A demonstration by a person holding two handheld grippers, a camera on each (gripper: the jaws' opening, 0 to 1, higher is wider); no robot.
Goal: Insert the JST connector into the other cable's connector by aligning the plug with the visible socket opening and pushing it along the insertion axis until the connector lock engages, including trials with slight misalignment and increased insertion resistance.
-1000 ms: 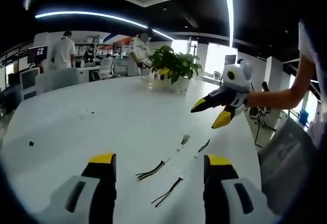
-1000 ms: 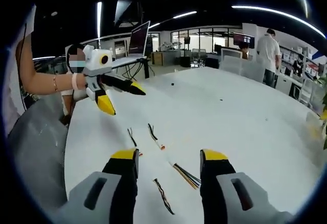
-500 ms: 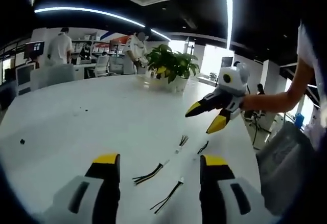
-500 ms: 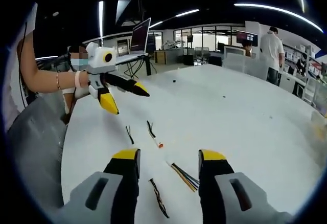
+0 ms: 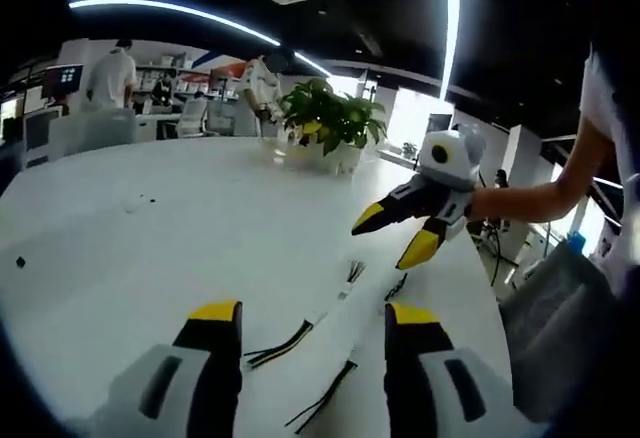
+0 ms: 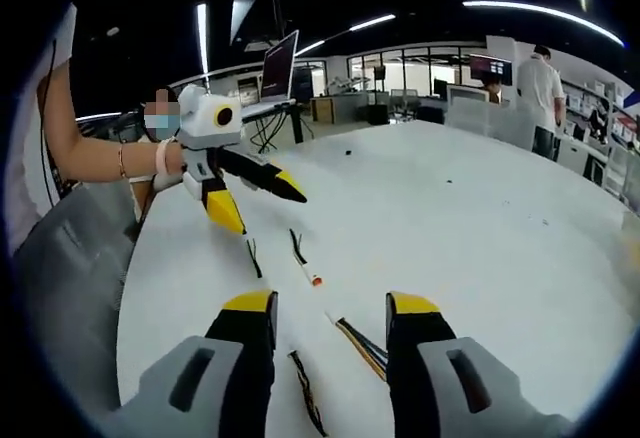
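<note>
While nothing is gripped: both jaw pairs are held apart.
Left gripper [image 5: 313, 310]: lower centre, above table [image 5: 150, 248].
Right gripper [image 6: 330, 303]: lower centre.
Cables [image 6: 362, 344]: laid on table, between jaws, lower frame.

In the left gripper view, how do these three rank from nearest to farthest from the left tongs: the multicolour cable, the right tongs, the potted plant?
1. The multicolour cable, lying on the table just ahead, between the left tongs' jaws.
2. The right tongs, open, raised above the table, ahead to the right.
3. The potted plant, at the table's far side.
</note>
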